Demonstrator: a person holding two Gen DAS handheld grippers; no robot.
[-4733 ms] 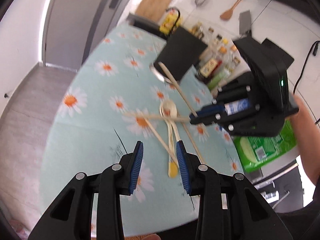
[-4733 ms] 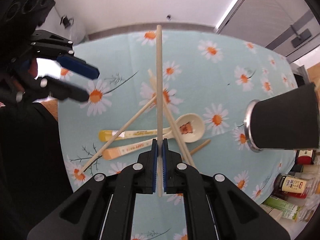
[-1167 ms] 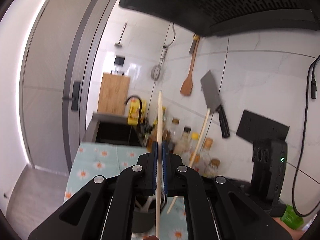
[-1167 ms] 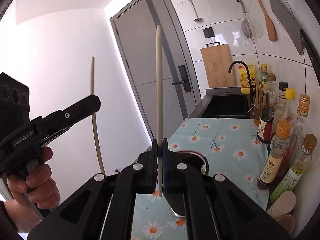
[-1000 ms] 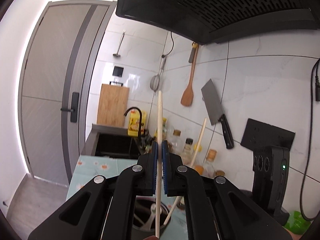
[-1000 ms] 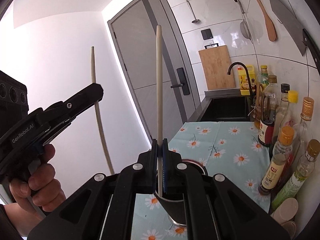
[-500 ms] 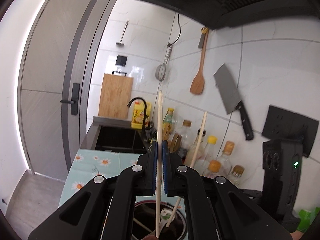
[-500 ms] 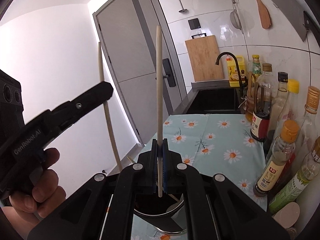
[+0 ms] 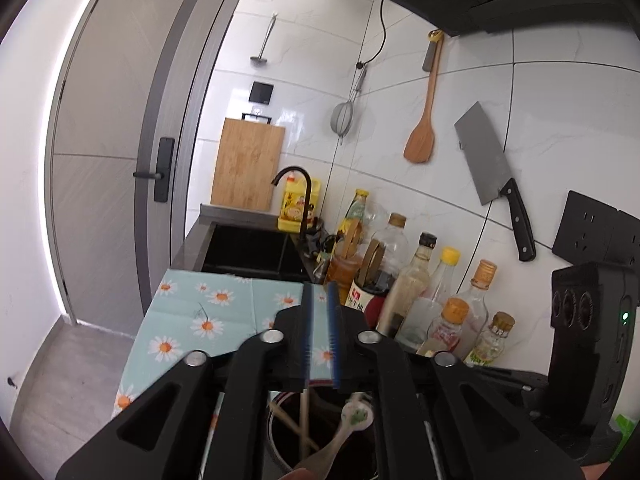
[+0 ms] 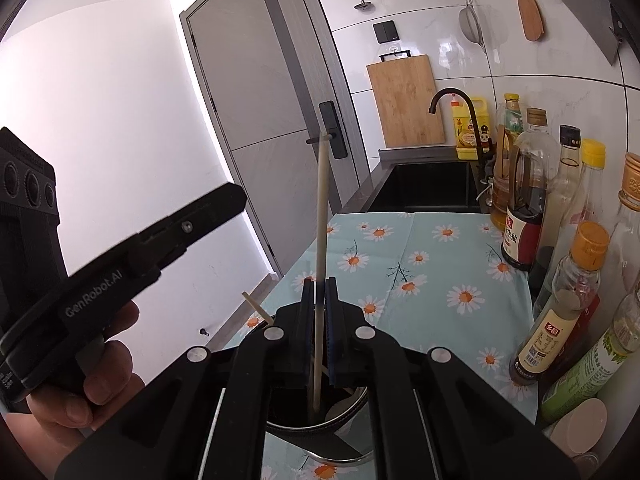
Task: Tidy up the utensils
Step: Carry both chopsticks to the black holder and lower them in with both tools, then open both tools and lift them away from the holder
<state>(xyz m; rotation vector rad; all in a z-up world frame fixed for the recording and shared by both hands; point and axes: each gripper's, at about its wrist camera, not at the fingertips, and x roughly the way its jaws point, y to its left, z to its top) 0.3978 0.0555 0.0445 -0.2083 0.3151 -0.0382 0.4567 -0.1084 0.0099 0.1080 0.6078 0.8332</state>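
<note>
My left gripper (image 9: 319,334) is open a little and empty, right above the black utensil cup (image 9: 280,446). Chopsticks (image 9: 304,420) and a white spoon (image 9: 352,424) stand inside the cup. My right gripper (image 10: 319,328) has its jaws slightly apart around a pale chopstick (image 10: 321,240) that stands upright with its lower end in the cup (image 10: 340,416). The left gripper body (image 10: 132,256) shows at the left of the right wrist view. Another chopstick tip (image 10: 256,307) pokes out of the cup.
A row of sauce bottles (image 10: 560,280) lines the right wall. A black sink (image 9: 248,248) with a tap, a yellow bottle and a wooden board (image 9: 248,164) lie beyond the daisy tablecloth (image 10: 432,272). A cleaver (image 9: 492,176) and spatula hang on the tiles.
My left gripper opened and its chopstick dropped into the cup. My right gripper loosened and its chopstick has slid lower into the cup.
</note>
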